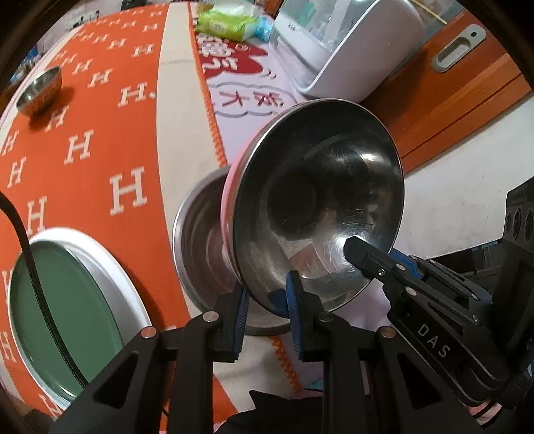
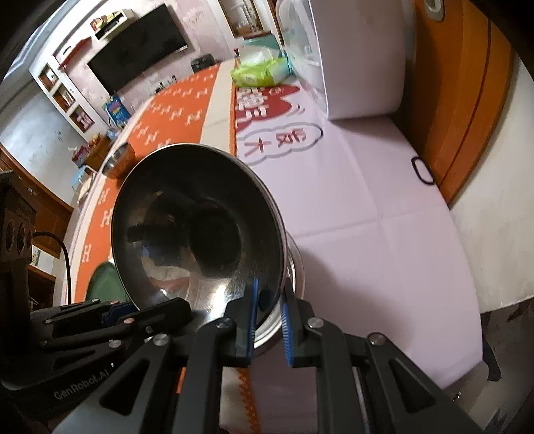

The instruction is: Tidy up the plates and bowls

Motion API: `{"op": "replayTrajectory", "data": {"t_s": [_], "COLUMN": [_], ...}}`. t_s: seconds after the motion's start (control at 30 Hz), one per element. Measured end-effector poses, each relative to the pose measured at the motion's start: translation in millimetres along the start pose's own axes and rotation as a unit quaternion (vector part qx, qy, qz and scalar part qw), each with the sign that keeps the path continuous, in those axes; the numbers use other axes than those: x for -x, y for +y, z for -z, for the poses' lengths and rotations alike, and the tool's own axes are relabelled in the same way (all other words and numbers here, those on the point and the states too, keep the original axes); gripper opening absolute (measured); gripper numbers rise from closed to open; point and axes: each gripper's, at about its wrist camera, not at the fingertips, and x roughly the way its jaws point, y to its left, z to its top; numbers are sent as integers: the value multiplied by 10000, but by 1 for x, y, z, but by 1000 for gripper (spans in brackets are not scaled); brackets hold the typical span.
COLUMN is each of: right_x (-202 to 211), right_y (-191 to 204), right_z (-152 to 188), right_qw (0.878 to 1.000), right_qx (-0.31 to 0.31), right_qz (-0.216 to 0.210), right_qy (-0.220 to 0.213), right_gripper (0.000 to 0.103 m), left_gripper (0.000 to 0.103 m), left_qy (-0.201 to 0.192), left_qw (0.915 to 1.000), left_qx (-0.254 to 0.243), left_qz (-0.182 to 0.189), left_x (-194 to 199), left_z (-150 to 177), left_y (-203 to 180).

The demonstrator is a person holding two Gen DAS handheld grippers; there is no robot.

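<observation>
A steel bowl [image 1: 317,200] [image 2: 200,227] hangs tilted above the table, its hollow facing the cameras. My left gripper [image 1: 268,290] is shut on its near rim, one blue pad inside and one outside. My right gripper [image 2: 270,293] is shut on the opposite rim, and the left wrist view has it at the right [image 1: 373,253]. In the right wrist view the left gripper [image 2: 150,308] comes in at the lower left. A second steel bowl [image 1: 193,240] [image 2: 297,267] sits on the table just under the held one. A green plate [image 1: 66,313] [image 2: 103,283] lies to the left.
A small steel bowl [image 1: 40,90] [image 2: 116,157] stands far off on the orange H-patterned cloth [image 1: 100,160]. A white appliance [image 1: 340,43] [image 2: 350,56] and a green packet [image 1: 223,21] sit at the back on the pale cloth [image 2: 367,200]. A wooden door [image 1: 450,86] stands at the right.
</observation>
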Motion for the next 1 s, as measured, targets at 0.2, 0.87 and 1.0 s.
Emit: {"op": "replayTrajectory", "data": {"t_s": [0.2,0.87,1.0], "right_x": [-12,-29,-28], "right_y": [-1,-4,-5], "right_z": [8,-2,-5], "right_qw": [9992,9961,9958], "right_qx": [6,31,38], "right_qz": [43,24,-26], "right_qy": [400,886,919], "right_gripper": [13,15,17], "left_gripper": [20,34,35], "left_qy": [326,488,416], "left_qw": [9993,9975,9980], "left_qx": [166,274,229], "left_qz": [-47,-422,-429], "left_x": [-13,-13,-4], "left_z": [7,-4,-4], "left_y": [5,12,12]}}
